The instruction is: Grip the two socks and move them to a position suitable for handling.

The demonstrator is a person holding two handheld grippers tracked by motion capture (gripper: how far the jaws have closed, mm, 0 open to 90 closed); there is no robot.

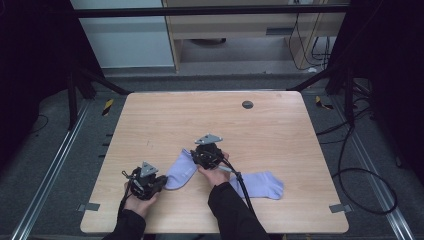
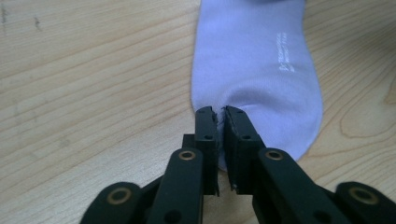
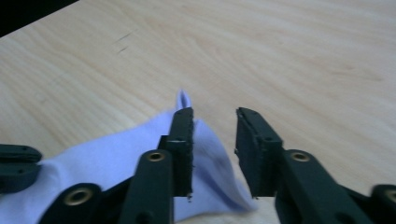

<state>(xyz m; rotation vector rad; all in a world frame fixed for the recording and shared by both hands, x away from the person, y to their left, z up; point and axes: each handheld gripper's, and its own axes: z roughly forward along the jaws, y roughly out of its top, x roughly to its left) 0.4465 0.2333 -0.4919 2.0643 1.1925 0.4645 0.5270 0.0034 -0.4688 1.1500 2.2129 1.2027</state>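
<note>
The sock (image 1: 182, 170) is pale lilac and lies flat on the table (image 1: 280, 130), between the two tools. In the left gripper view its rounded end (image 2: 261, 70) is right in front of the jaws, and small white print shows on the cloth. The left tool (image 1: 156, 184) has its jaws almost together on the edge of this end; a thin fold of cloth sits in the narrow gap, so it pinches the sock. The right tool (image 1: 199, 156) is over the other end of the same sock. In the right gripper view its jaws stand apart with a clear gap, and the sock's edge (image 3: 205, 154) rises in a small peak beside the inner jaw and partly between both; the pads do not press it.

A second sock (image 1: 262, 184) of the same colour lies behind the right tool, beside the person's right forearm, and the black cable of that tool crosses over it. Far ahead of both tools there is a small dark round spot (image 1: 247, 104) in the table. The wood around the socks is bare, with light grain and a few short dark scratches (image 3: 122, 41).
</note>
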